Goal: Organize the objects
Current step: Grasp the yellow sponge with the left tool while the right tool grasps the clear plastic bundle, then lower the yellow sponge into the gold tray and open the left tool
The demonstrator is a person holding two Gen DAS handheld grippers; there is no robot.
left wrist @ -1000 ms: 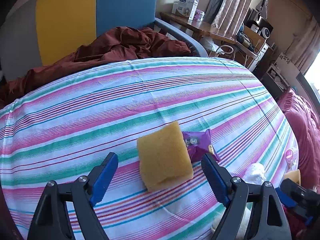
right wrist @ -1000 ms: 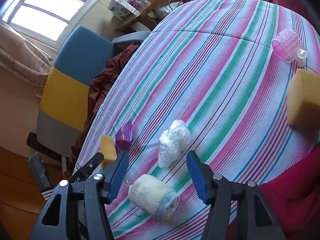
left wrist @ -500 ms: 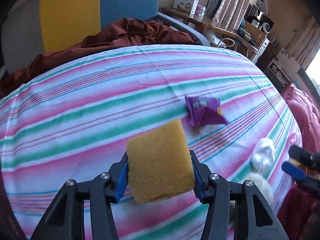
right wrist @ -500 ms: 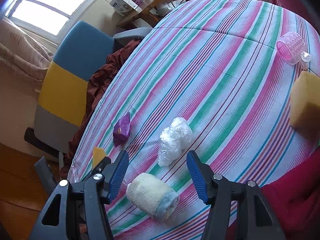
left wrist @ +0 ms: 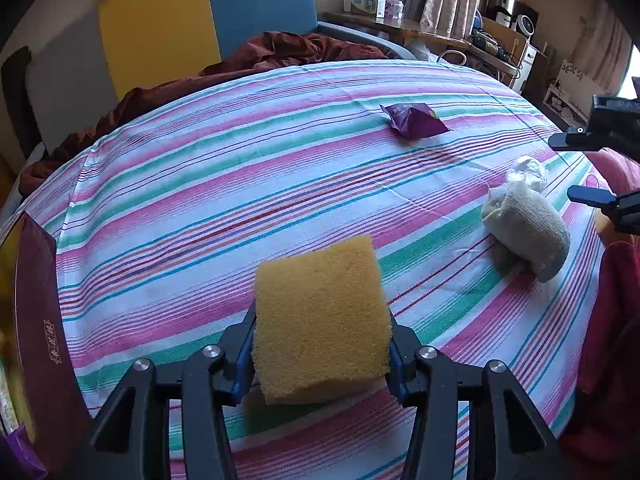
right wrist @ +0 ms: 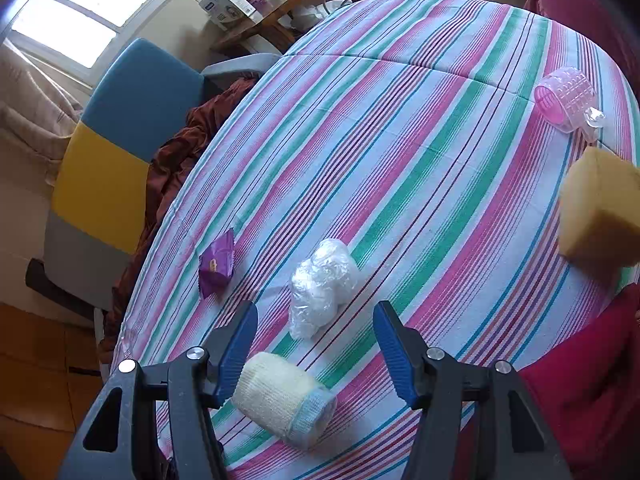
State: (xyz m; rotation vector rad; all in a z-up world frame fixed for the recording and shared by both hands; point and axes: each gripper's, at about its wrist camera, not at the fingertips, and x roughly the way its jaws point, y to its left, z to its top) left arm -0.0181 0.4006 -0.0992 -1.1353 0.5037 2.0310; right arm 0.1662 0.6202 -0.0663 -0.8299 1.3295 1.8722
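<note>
My left gripper (left wrist: 322,344) is shut on a yellow sponge (left wrist: 320,320), both blue pads pressing its sides, and holds it just above the striped tablecloth (left wrist: 240,184). A purple packet (left wrist: 414,120) lies further back on the right. My right gripper (right wrist: 316,312) stands open over a wad of clear plastic (right wrist: 322,284), with a rolled cream sock (right wrist: 284,404) just below its left finger. It holds nothing. The same sock (left wrist: 528,228) and right gripper (left wrist: 582,170) show at the right edge of the left wrist view. A second yellow sponge (right wrist: 600,208) and a pink ribbed plastic piece (right wrist: 566,98) lie at the table's right side.
A dark red box (left wrist: 40,320) stands at the table's left edge beside the held sponge. Behind the table is a blue, yellow and grey chair (left wrist: 200,20) with a rust-brown cloth (left wrist: 280,52) draped on it. A red cloth (right wrist: 580,400) lies at the near right.
My left gripper closed on the yellow sponge, lifted it and carried it left, away from the purple packet. The right gripper stayed where it was, still open.
</note>
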